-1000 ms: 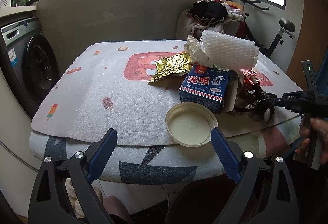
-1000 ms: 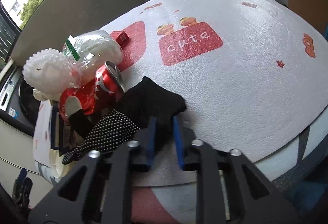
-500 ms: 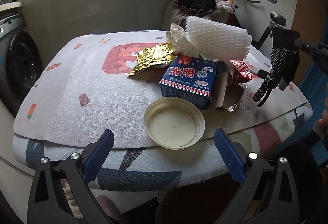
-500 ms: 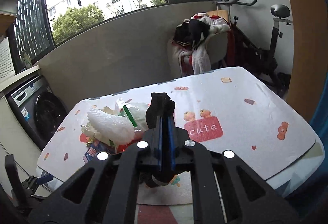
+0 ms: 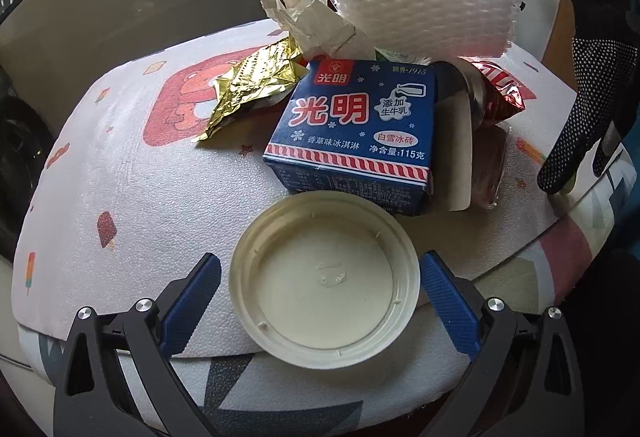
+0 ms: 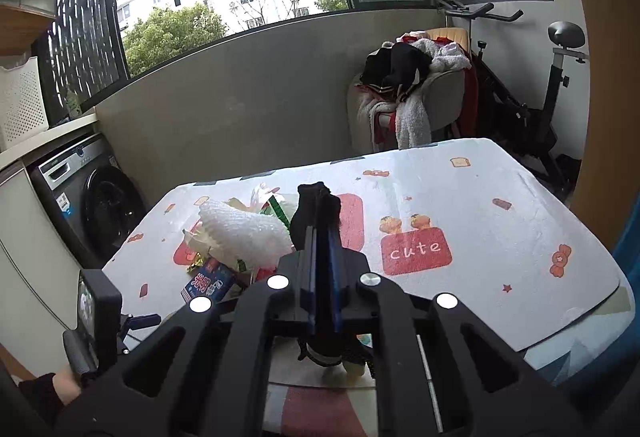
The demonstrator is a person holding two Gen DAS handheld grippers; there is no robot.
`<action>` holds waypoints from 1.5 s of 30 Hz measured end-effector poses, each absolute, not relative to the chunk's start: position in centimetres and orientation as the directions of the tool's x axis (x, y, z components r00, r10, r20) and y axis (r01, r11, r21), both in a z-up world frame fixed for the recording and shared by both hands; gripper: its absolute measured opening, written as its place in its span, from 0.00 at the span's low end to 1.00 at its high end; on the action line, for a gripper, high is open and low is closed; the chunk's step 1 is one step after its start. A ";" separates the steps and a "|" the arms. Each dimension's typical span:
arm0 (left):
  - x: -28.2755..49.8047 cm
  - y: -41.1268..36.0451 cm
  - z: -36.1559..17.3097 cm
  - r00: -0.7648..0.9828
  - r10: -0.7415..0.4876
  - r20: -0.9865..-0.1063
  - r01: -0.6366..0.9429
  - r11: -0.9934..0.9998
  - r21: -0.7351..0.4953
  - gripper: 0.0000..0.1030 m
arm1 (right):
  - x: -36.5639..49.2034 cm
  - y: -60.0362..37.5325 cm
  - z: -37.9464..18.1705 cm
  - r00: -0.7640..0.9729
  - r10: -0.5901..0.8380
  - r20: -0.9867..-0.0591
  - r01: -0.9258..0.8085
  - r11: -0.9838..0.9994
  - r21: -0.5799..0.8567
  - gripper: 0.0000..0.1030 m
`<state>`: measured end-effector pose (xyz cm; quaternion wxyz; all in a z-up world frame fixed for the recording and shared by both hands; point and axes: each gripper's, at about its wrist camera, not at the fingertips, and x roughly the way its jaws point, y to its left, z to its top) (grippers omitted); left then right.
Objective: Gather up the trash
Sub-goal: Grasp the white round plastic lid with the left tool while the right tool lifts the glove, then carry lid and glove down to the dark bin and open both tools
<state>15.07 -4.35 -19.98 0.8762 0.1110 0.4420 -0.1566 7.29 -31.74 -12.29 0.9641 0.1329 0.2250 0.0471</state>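
patterned table (image 5: 132,197) is carrying a trash heap; the left gripper (image 5: 320,277), fingers apart, is straddling the lid (image 5: 325,279) and needs closing, while the right gripper (image 6: 323,237) is clamping a glove (image 6: 316,215).

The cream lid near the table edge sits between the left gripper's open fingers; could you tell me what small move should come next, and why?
Probably ease the left gripper slightly forward and close it on the cream lid. Its blue pads flank the lid's rim on both sides without touching it. The right gripper is shut on the black glove, so it is occupied.
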 end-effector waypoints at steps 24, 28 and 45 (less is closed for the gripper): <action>5.9 -1.9 -10.8 0.660 -0.296 -0.691 0.346 0.936 -0.070 0.83 | 1.6 -26.1 -9.2 0.859 0.303 -0.414 -0.237 0.950 0.203 0.09; 3.1 -1.6 -9.5 0.689 -0.286 -0.666 0.348 0.936 -0.041 0.84 | -0.6 -24.9 -9.3 0.841 0.334 -0.426 -0.279 0.942 0.187 0.09; -2.3 -0.3 -10.0 0.726 -0.272 -0.632 0.341 0.940 -0.012 0.84 | -1.6 -21.3 -18.1 0.566 0.407 -0.717 -0.305 0.911 0.276 0.15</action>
